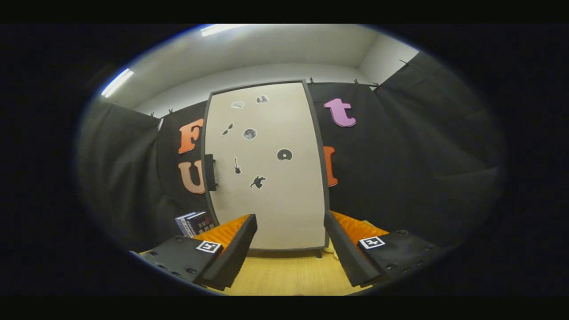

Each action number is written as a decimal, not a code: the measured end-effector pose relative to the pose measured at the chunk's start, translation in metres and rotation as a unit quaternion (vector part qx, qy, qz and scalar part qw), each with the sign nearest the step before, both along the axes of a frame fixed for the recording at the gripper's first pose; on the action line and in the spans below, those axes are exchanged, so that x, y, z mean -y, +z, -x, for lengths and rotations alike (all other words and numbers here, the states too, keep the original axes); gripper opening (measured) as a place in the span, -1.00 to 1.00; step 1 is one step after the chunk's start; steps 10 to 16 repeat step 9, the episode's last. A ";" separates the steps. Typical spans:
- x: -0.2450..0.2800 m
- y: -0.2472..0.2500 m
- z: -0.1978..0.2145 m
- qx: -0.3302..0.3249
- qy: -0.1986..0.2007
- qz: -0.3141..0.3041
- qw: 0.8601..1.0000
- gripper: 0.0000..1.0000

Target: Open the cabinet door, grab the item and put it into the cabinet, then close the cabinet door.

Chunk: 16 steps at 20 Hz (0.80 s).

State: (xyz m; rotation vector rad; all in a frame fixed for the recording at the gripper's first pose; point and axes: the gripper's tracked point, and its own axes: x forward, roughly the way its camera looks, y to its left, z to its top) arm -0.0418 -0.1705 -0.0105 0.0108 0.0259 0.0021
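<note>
Cabinet door [266, 164] stands shut in the gripper view, a pale panel with small dark stickers, straight ahead of you and beyond the fingers, with its dark handle [210, 172] on the left edge about halfway up. Your gripper [289, 249] has its fingers spread wide apart with nothing between them, hovering over the wooden tabletop [284, 275]. A box-like item [194, 223] with a dark printed face stands on the table just left of the cabinet, beyond your left finger; it may be the thing to stow, though that is a guess. A shut door with an item outside suits the handle as your target, but a closed door also fits a finished job if something else went inside. If you go for the handle, keep the fingers open, come in level, straddle it squarely, and pull along the door's swing.
</note>
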 end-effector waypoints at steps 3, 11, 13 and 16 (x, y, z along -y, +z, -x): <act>-0.005 0.005 0.004 0.013 0.003 -0.001 1.000 0.94; -0.016 -0.001 0.016 0.015 0.007 0.006 1.000 0.94; -0.016 -0.001 0.016 0.015 0.007 0.006 1.000 0.94; -0.016 -0.001 0.016 0.015 0.007 0.006 1.000 0.94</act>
